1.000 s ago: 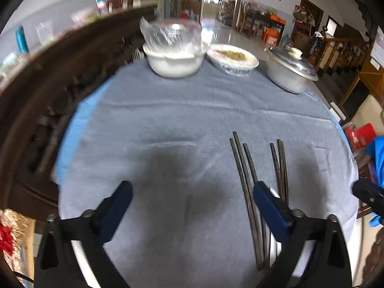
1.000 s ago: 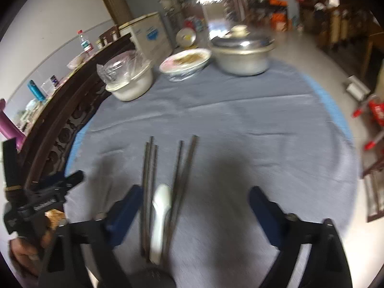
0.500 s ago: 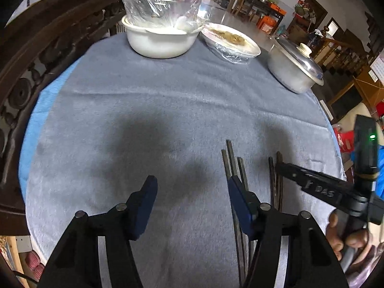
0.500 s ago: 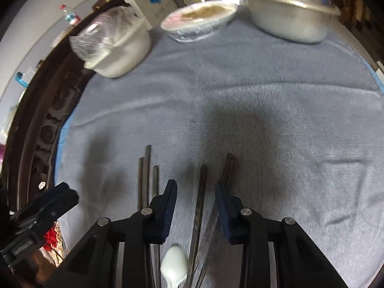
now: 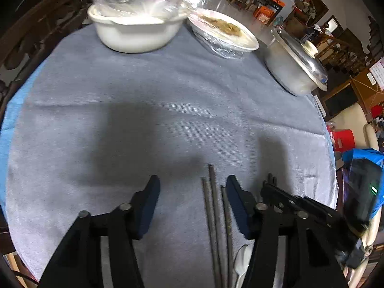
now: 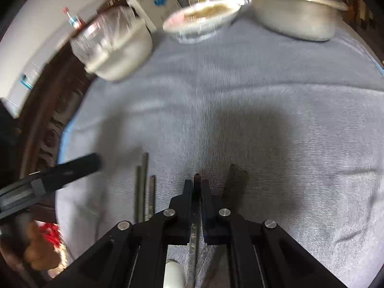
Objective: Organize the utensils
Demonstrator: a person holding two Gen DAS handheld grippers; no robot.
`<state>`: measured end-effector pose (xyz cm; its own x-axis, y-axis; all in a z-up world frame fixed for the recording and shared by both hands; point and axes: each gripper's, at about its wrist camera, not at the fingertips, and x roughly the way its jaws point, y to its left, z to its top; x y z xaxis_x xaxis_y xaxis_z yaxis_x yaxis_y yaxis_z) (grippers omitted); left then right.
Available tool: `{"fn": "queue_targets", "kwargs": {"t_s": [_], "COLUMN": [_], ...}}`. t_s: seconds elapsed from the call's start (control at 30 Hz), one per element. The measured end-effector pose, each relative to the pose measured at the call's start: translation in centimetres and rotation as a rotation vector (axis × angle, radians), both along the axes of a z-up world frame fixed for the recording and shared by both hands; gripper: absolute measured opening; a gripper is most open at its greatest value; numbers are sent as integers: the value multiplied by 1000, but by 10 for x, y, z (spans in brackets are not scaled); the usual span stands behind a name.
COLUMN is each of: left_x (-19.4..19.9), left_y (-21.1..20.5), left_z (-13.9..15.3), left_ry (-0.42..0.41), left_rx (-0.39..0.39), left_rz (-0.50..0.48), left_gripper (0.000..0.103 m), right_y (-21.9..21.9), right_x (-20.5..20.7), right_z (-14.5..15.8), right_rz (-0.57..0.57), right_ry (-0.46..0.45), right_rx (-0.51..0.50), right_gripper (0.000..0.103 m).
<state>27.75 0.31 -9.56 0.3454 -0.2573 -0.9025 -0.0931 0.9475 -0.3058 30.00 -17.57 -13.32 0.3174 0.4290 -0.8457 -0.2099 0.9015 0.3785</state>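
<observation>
Your right gripper (image 6: 196,189) is clamped on one dark chopstick (image 6: 196,218) lying on the grey tablecloth (image 6: 240,110). Your left gripper (image 5: 192,192) is closing, three chopsticks (image 5: 212,211) between its jaws, untouched.

Each camera rides on its gripper, looking steeply down along the fingers at the table (image 5: 168,110) from close above. The left view sits just left of the right one. Both share the chopsticks (image 5: 212,206) near the lens and, farther off, the bowl (image 5: 134,36), plate (image 6: 201,19) and pot (image 6: 292,12).
</observation>
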Motion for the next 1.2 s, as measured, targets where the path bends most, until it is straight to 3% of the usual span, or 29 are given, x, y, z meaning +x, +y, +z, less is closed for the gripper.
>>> {"fn": "queue_targets", "kwargs": {"t_s": [0.2, 0.27, 0.4, 0.73, 0.87, 1.03, 1.2], "left_x": [22, 28, 37, 50, 49, 32, -14], "left_y": [-28, -31, -38, -50, -51, -50, -53], "left_z": [-16, -23, -36, -37, -38, -19, 40], "left_ry": [70, 95, 137, 139, 134, 53, -111], "left_rx": [4, 7, 15, 92, 97, 85, 72], "left_rz": [-35, -32, -34, -76, -78, -64, -83], "left_gripper": [50, 39, 29, 8, 6, 6, 5], "right_y": [-40, -49, -59, -74, -75, -76, -78], "right_x": [-24, -35, -46, -73, -81, -94, -120], "right_z": [29, 36, 49, 63, 65, 75, 97], "right_rz": [-55, -69, -90, -97, -102, -110, -115], "right_ry": [-69, -86, -114, -145, -157, -197, -284], "right_rx": [113, 139, 154, 188, 188, 180, 181], "right_gripper": [7, 7, 7, 7, 7, 7, 7]}}
